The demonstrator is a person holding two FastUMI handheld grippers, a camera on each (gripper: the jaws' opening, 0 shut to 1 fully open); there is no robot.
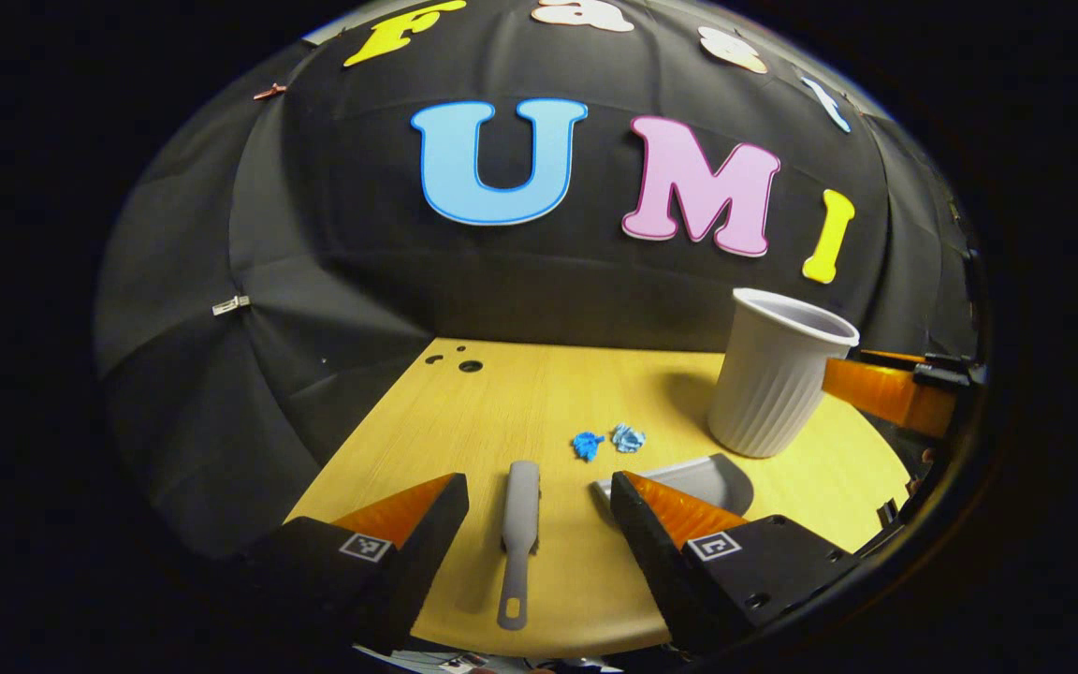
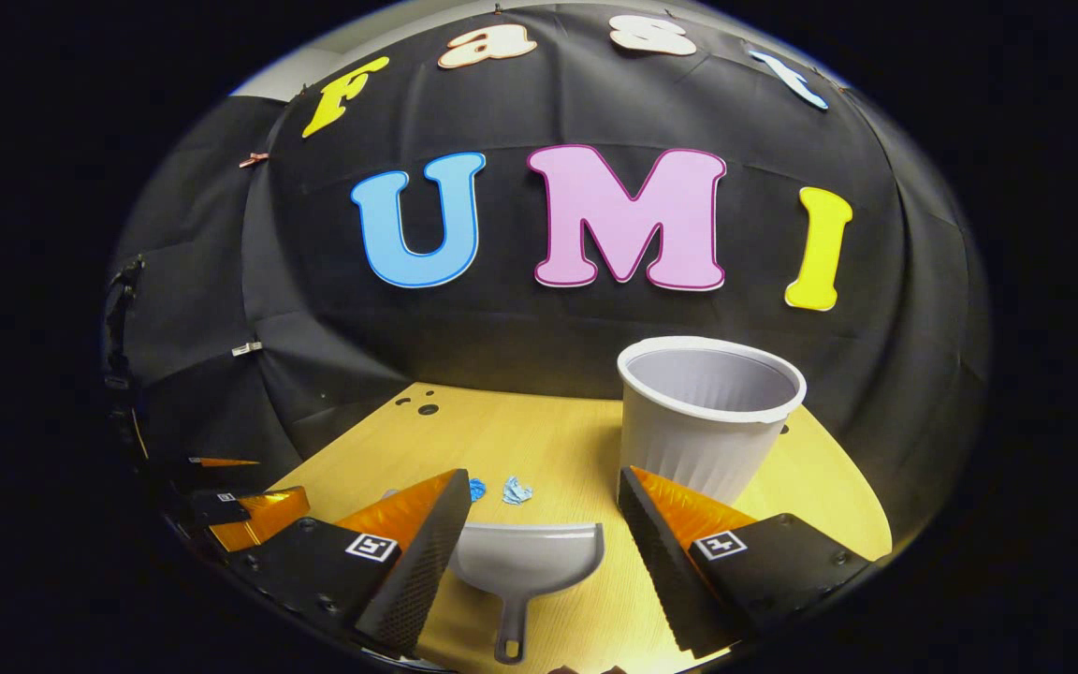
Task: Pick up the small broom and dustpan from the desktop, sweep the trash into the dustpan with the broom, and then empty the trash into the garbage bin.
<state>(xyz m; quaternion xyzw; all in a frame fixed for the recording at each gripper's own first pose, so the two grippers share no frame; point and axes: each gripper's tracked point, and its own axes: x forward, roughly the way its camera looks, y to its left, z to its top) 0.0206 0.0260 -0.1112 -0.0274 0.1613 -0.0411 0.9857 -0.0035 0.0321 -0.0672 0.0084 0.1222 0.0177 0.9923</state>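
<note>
Pick-up step not yet begun: left gripper [image 1: 539, 505] spread over the broom [image 1: 518, 534], right gripper [image 2: 539, 534] spread over the dustpan [image 2: 525, 562], both near the desk's [image 1: 502, 402] front edge, each needing descent and closure.

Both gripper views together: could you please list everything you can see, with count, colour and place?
Table: one, light wood, under everything.
Broom: one, grey, flat on the table between the left gripper's fingers.
Dustpan: one, grey, flat between the right gripper's fingers.
Paper scraps: two, blue, beyond broom and dustpan.
Bin: one, white, ribbed, upright at the table's right.
Left gripper: open, over the broom.
Right gripper: open, over the dustpan.
</note>
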